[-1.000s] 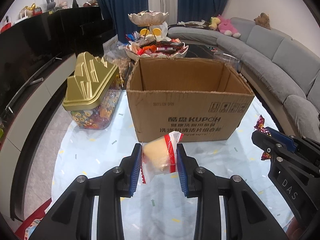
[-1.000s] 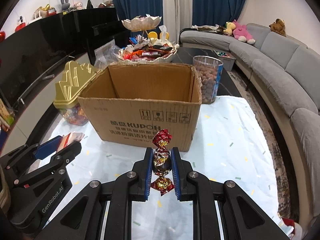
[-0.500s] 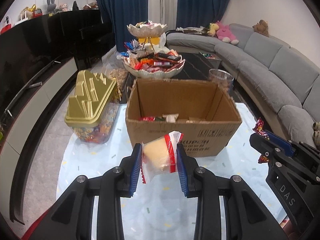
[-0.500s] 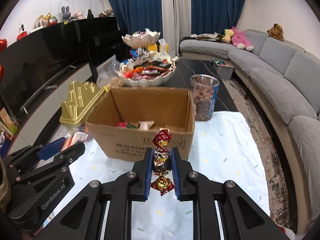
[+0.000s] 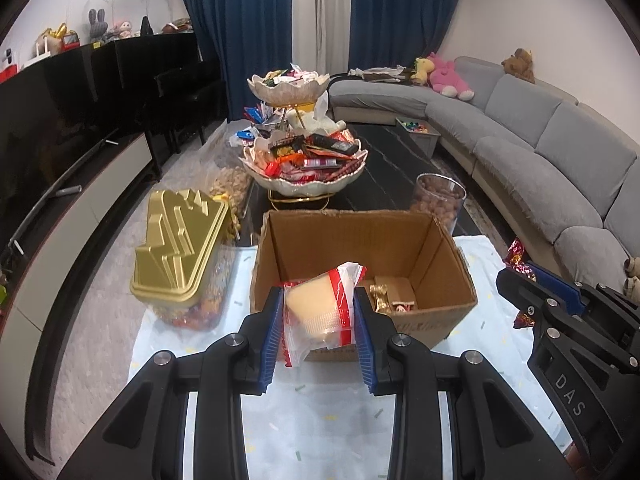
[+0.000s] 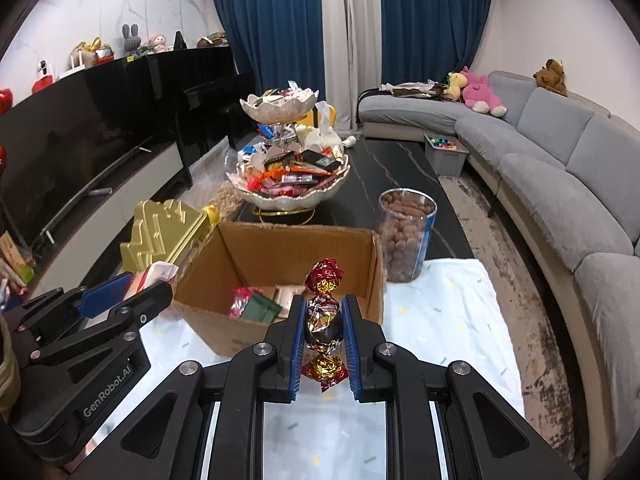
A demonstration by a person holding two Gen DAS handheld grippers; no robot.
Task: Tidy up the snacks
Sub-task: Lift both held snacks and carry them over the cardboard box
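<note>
Lower centre of each view: our left gripper is clamping a cake packet, our right gripper a foil candy, before the box.

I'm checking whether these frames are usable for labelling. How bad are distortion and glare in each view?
Left wrist view: strong fisheye bending with black corners, yet the cardboard box and wrapped cake stay sharp. Right wrist view: same curvature; specular glints on the foil candy, and the sofa bows at the edge.
</note>
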